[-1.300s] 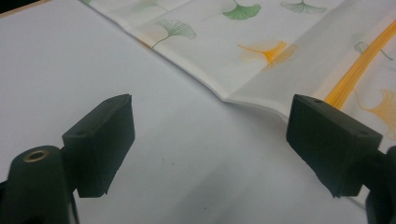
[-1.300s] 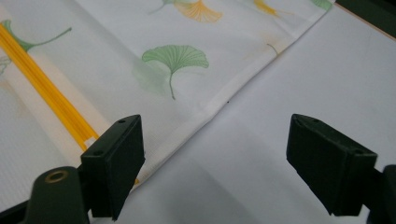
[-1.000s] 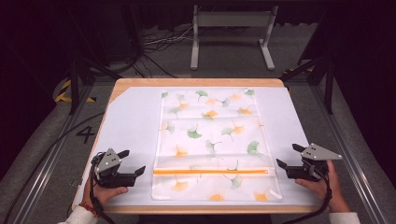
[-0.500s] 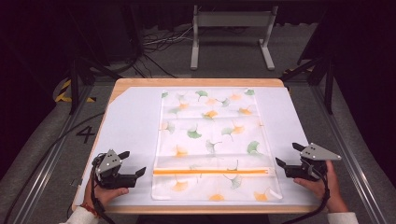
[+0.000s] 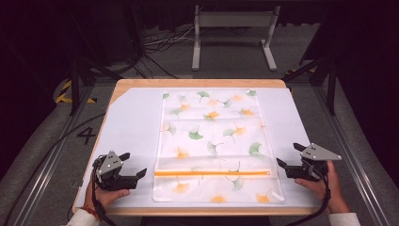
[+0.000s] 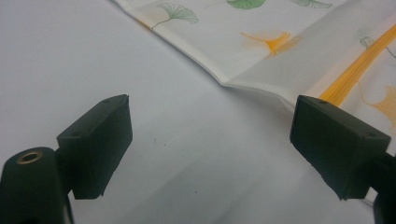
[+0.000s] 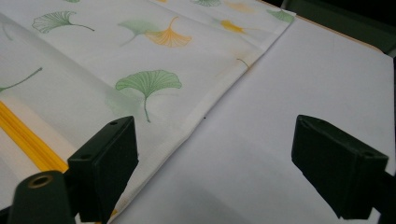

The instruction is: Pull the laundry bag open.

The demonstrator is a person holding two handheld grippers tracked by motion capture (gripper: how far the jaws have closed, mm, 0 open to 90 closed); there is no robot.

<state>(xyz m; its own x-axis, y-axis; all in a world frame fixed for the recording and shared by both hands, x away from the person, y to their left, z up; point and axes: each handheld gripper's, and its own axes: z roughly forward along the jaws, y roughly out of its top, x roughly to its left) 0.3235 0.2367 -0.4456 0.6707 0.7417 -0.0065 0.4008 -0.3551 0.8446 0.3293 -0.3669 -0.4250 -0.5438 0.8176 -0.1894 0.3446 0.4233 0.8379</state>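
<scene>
Both grippers hold almost the same stations as in the earlier high views; the right gripper (image 5: 288, 165) has edged slightly inward toward the cloth, and the left gripper (image 5: 134, 170) shows no clear shift.

The ginkgo-print cloth (image 5: 214, 141) lies flat on the white sheet (image 5: 127, 127) covering the table (image 5: 197, 83), with its yellow zipper (image 5: 214, 173) running across the near part. The step in hand appears to be a two-sided approach to the cloth's side edges.

Procedure: keep each gripper low and level, advance it sideways until one finger passes just over the hem, then close on the cloth edge alone, not the white sheet. Grip both sides at matching positions near the zipper line so the cloth lifts without skew.

Left gripper fingers (image 6: 95, 142) are spread and hold nothing; the cloth's folded side edge (image 6: 247, 86) lies ahead, near the right-hand finger but apart from it. Right gripper fingers (image 7: 105, 168) are likewise spread and empty; the hem (image 7: 201, 112) runs between them, just beside the left-hand finger, which overlaps the cloth in that view.
</scene>
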